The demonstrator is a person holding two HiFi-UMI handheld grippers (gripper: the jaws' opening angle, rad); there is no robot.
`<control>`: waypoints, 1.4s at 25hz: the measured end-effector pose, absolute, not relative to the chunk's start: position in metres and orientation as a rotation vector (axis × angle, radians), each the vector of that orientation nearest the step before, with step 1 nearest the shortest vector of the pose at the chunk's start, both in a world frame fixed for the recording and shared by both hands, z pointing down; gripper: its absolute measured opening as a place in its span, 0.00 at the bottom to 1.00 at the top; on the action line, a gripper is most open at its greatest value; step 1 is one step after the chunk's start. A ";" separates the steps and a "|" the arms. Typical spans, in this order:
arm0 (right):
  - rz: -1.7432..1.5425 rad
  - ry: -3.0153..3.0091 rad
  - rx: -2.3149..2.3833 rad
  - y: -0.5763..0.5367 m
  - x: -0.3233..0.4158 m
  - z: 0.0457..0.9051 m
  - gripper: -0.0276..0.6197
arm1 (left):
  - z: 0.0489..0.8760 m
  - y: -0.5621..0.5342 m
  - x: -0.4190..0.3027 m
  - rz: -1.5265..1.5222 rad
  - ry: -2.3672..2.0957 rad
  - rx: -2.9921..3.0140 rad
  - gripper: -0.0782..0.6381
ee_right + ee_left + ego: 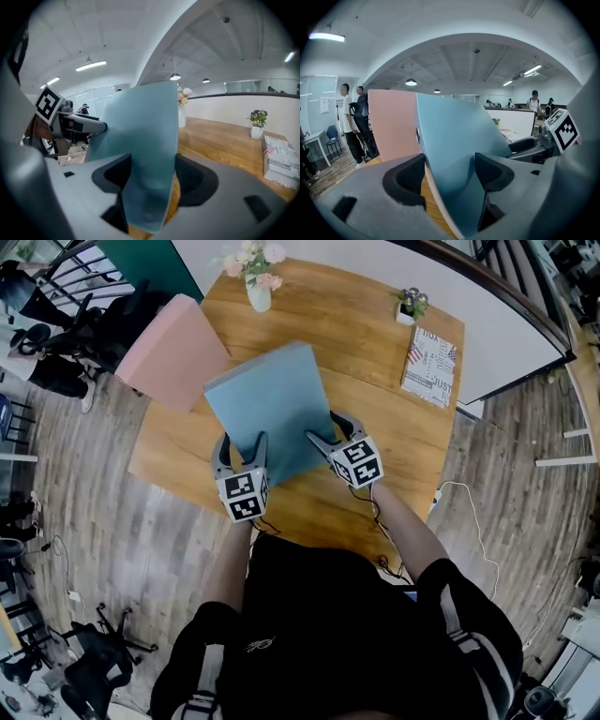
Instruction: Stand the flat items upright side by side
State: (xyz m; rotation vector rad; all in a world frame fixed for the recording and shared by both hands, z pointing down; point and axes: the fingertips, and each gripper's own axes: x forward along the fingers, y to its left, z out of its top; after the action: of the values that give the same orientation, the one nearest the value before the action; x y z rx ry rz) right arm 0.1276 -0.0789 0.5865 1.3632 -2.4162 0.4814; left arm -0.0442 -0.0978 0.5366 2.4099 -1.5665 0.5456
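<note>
Both tongs are clamping the near edge of the blue file folder (pixel 272 404); the left tongs (pixel 242 444) are pinching it near its left corner and the right tongs (pixel 330 430) near its right corner, each pair of jaws standing wide with the folder's thickness filling the gap between the pads; the folder is hanging tilted above the middle of the desk (pixel 375 427), its far edge pointing away from the person, and it is not resting on the wood.

As a judgement, the task is sitting partway through; the pink file folder (pixel 173 352) is standing at the desk's left edge, and in the left gripper view it is rising as an upright panel just behind the blue one, so that item appears to be done; the blue folder is looking like the piece in hand, needing to be brought to vertical and set down beside the pink one; a printed book (pixel 431 367) is lying flat near the desk's far right corner, well apart from both folders, and probably remains to be stood up too.

A flower vase (pixel 258 287) and a small potted plant (pixel 410 306) are occupying the far edge, clear of the work.
</note>
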 end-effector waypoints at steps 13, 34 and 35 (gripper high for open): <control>0.201 -2.548 1.340 -0.121 0.054 0.562 0.50 | 0.518 -0.110 -0.121 0.372 -1.835 2.408 0.58; 0.037 -2.690 1.272 -0.187 -0.007 0.565 0.51 | 0.503 -0.145 -0.170 0.255 -2.081 2.437 0.56; 0.023 -2.694 1.262 -0.189 -0.008 0.565 0.51 | 0.502 -0.146 -0.171 0.266 -2.090 2.440 0.56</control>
State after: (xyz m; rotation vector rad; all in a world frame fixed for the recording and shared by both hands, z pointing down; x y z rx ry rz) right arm -0.0083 -0.1886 0.5645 1.2625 -2.6936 0.0234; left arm -0.1710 -0.1456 0.5023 2.4398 -2.0901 0.2663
